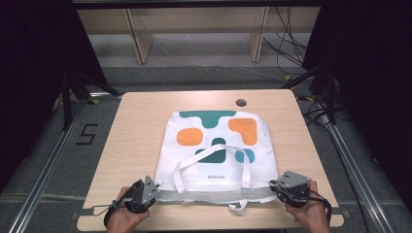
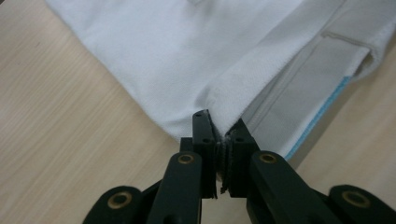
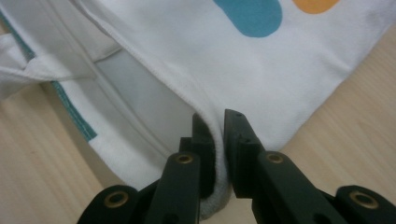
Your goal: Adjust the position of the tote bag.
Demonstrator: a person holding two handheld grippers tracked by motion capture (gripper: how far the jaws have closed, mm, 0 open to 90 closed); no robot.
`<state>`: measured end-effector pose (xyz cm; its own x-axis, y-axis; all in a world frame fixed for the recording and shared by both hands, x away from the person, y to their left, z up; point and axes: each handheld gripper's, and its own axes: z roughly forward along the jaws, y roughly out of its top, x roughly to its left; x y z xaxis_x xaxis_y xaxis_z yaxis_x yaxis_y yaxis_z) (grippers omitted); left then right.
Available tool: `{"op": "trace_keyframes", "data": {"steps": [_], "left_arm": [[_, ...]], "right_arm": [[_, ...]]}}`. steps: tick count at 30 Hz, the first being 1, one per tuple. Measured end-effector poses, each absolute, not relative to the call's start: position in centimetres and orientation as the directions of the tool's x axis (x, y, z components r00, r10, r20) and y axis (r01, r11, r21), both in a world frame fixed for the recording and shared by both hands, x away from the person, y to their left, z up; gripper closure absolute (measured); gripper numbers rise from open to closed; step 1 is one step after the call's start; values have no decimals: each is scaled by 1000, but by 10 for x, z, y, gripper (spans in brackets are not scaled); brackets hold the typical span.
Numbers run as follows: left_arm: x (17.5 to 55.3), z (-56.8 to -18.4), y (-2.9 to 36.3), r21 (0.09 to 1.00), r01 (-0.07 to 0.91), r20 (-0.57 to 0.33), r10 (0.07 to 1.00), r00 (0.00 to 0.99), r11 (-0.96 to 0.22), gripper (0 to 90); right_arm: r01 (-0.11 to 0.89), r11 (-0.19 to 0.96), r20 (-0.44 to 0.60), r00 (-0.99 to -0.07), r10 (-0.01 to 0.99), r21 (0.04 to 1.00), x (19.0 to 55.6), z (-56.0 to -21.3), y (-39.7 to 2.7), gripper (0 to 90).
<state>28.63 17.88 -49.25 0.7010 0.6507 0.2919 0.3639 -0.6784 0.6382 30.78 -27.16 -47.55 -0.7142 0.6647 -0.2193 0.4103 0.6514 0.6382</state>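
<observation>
both hands grip black two-jaw grippers at the near table edge. left gripper (image 2: pixel 219 140) is pinched tight on the top hem at one corner of the white cloth tote bag with teal and orange blobs (image 1: pixel 214 145); right gripper (image 3: pixel 219 135) clamps the opposite corner. between them the bag lies flat on the pale wooden table (image 1: pixel 136 126), its mouth slightly parted, contents hidden, white handles (image 1: pixel 214 167) draped across it.

Both hands sit low at the near edge — the left gripper (image 2: pixel 219 135) has its jaws pinched together, the right gripper (image 3: pixel 219 135) has its jaws nearly closed.
</observation>
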Motion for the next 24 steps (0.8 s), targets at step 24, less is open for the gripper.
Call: {"op": "trace_keyframes", "data": {"steps": [24], "left_arm": [[290,-493,161,645,333,281,619,734,-688,635]], "right_arm": [[348,661,-230,-747,624,665,320,-473,-276,749]]}}
